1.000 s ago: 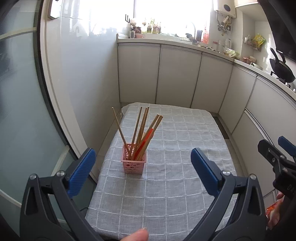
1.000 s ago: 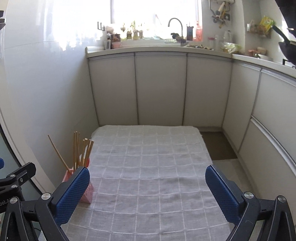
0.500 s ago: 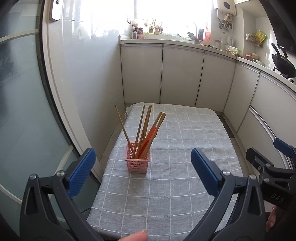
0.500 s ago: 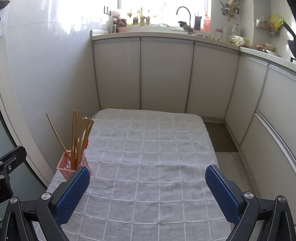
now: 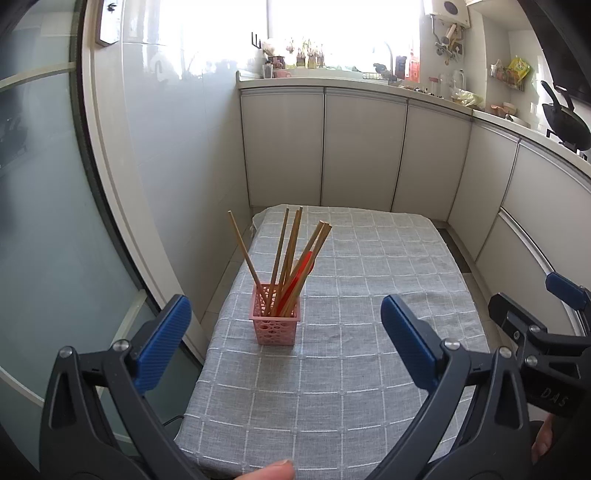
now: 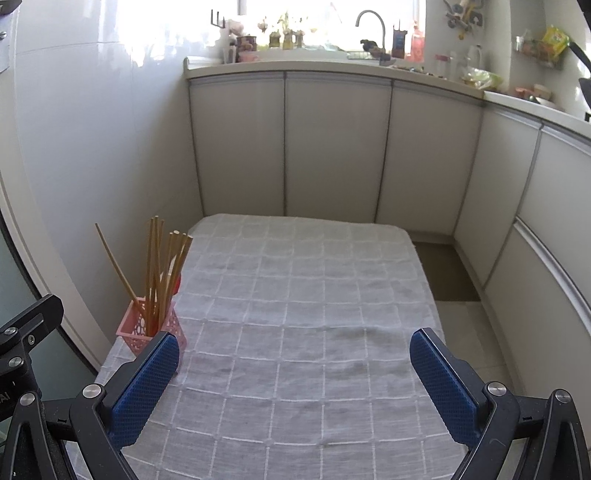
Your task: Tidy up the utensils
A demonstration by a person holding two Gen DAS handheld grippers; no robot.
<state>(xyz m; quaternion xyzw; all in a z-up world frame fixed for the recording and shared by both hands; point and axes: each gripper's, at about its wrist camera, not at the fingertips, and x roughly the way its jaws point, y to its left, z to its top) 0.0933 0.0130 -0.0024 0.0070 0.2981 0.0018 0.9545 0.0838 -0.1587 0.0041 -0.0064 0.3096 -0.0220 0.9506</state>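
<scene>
A pink perforated basket point(image 5: 275, 326) stands on the left side of a table under a grey checked cloth point(image 5: 369, 280). Several wooden chopsticks point(image 5: 288, 254) and one red utensil point(image 5: 297, 275) stand upright in it, leaning apart. My left gripper point(image 5: 284, 317) hovers open above the near part of the table, the basket between and beyond its blue pads. My right gripper point(image 6: 295, 347) is open over the bare cloth point(image 6: 314, 295), with the basket point(image 6: 146, 326) and the chopsticks point(image 6: 159, 269) at its left pad. Part of the right gripper point(image 5: 546, 332) shows at the left wrist view's right edge.
White cabinets point(image 6: 332, 147) close the far end and right side of the narrow room. A white wall and a glass door point(image 5: 48, 221) run along the left. A fingertip point(image 5: 273, 470) shows at the bottom edge. A worktop with a tap point(image 6: 369, 26) and kitchen clutter lies beyond.
Both grippers have drawn back and up from the table, so the basket and cloth look smaller and farther. Both stay open. The basket and chopsticks have not moved.
</scene>
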